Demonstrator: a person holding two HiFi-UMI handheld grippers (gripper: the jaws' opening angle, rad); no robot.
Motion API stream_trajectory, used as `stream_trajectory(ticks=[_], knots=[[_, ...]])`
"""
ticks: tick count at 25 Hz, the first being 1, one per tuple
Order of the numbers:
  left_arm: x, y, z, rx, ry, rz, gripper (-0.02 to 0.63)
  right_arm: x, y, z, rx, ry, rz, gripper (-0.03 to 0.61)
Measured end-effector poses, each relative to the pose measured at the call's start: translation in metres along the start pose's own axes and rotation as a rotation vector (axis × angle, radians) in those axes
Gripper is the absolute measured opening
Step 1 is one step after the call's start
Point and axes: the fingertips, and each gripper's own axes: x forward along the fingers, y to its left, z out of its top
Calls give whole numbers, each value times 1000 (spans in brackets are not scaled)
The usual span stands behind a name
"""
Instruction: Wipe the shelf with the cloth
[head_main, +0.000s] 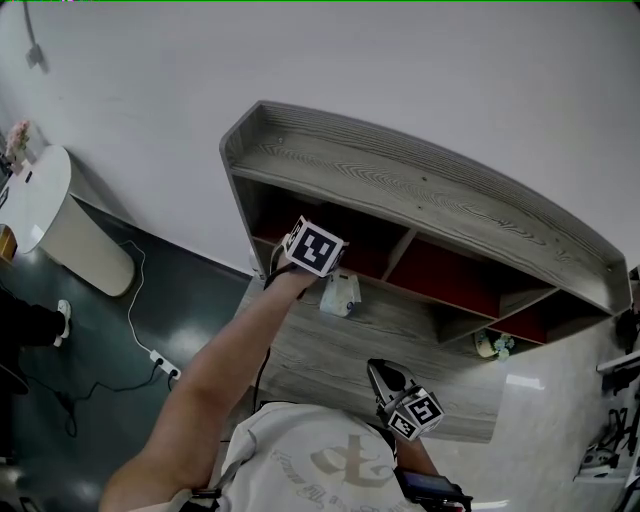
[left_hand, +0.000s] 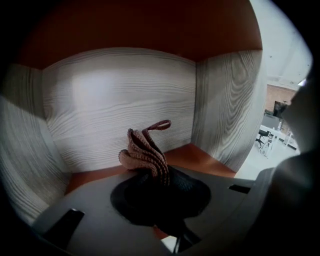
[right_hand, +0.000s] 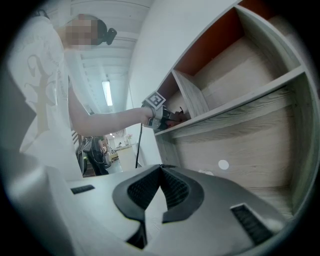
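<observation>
Clamping the cloth (left_hand: 145, 154) in the left gripper (left_hand: 159, 185) – inside the shelf (head_main: 400, 190).
Left jaws shut tight on the bunched cloth at frame centre, folds standing up past the tips, over the orange floor of the shelf's left compartment, short of the back wall. Right gripper (right_hand: 161, 171) at lower centre of the head view – jaws together at the tips, holding nothing.
</observation>
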Motion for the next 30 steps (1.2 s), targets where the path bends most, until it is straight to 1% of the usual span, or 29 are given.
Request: stream_trajectory(ticks=[6,10,13,17,21,25,30], knots=[[8,-27,9,36,15,-58,74,-7,-1,-2,13,-11,-17,5],[11,-49,14,35,28,-121,75,-12,-2,-3,14,-19,-25,5],[11,-67,16,55,34,-168,75,-13,-1,-4,18,-14,-29,5],[12,-86,17,82,41,-225,75,-14,-3,-3,18,-17,-33,5],[8,-96,12,85,55,-268,75,-13,-2,-3,19,-16,-28,5],[-1,-105,8,87,49,-297,75,-11,3,-4,14,-12,-24,5],[-14,-113,0,91,0,-289,74,-9,5,-5,17,-10,-30,5]])
